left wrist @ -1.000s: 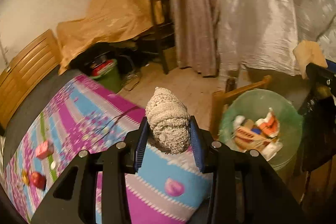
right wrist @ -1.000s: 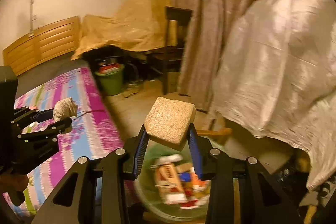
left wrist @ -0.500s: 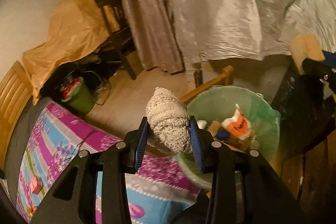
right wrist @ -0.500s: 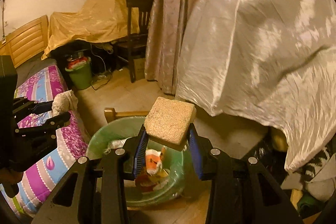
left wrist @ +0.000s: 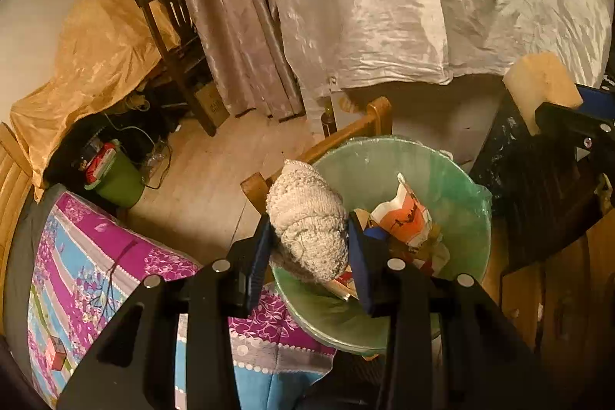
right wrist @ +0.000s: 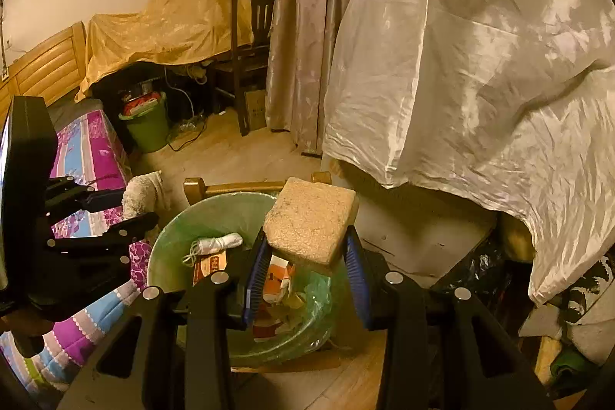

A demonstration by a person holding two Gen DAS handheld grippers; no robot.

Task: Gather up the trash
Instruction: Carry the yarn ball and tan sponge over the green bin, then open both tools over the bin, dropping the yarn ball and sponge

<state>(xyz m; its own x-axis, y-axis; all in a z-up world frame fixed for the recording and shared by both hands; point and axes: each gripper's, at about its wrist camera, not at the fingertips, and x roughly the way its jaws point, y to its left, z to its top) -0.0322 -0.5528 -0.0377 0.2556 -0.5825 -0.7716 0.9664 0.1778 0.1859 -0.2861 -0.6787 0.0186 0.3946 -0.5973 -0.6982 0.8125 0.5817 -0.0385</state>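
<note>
Jaws grip cloth wad (left wrist: 309, 223) and sponge (right wrist: 311, 219), hiding bin (right wrist: 173, 237) contents.

No legible text in either view.

- Orange-and-white crumpled paper carton (left wrist: 403, 218) in the green plastic-lined trash bin (left wrist: 453, 187), centre-right of the left wrist view: dark printed marks on the orange panel, too blurred to read. Same carton (right wrist: 278, 279) at lower centre of the right wrist view, also unreadable.
- Flat orange packet (right wrist: 209, 264) in the bin, lower centre-left of the right wrist view: pale label patch, characters not resolvable.
- Brown cardboard box (left wrist: 211, 104) on the floor under the dark wooden chair (left wrist: 169, 25), upper left: dark print on its face, illegible.

No numbers, brands or signs can be made out elsewhere.
</note>
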